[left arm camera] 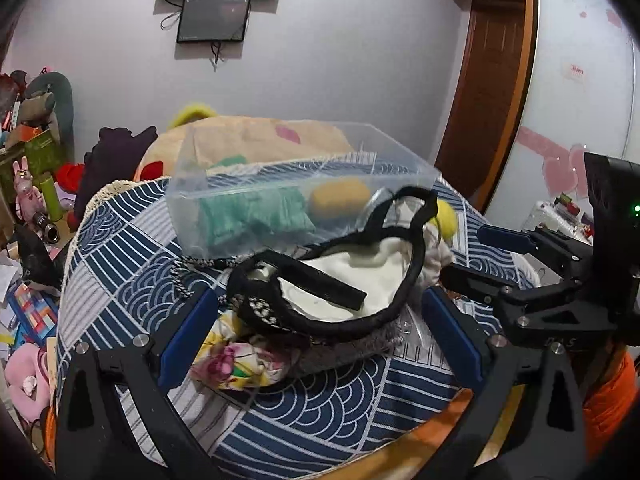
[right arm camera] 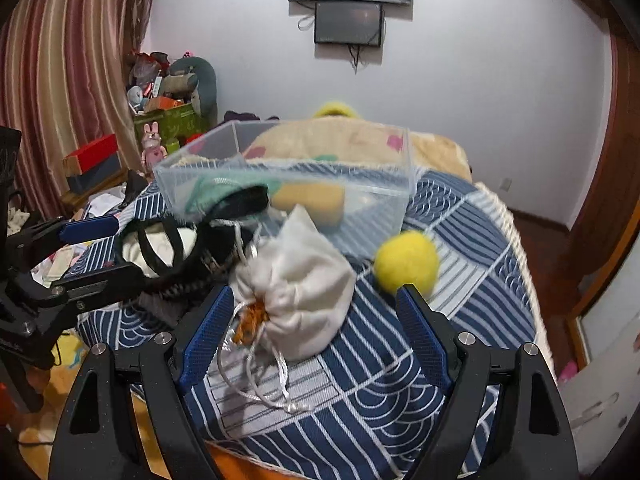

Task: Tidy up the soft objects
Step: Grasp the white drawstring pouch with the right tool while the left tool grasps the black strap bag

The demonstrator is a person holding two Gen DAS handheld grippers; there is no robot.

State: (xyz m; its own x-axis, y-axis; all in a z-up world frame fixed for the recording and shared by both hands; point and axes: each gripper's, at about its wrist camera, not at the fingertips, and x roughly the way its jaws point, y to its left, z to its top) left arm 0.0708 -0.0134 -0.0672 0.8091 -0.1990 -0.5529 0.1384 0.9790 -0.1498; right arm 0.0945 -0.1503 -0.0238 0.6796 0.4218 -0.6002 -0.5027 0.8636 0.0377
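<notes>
A clear plastic bin stands on the blue patterned cloth and holds a green knit cloth and a yellow sponge. In front of it lies a black-rimmed white pouch, on a floral cloth. My left gripper is open, its fingers on either side of this pile. A white drawstring bag and a yellow felt ball lie near my right gripper, which is open around the bag.
The round table under the blue patterned cloth drops off at its front edge. A beige plush cushion lies behind the bin. Toys and boxes crowd the left side. A wooden door is on the right.
</notes>
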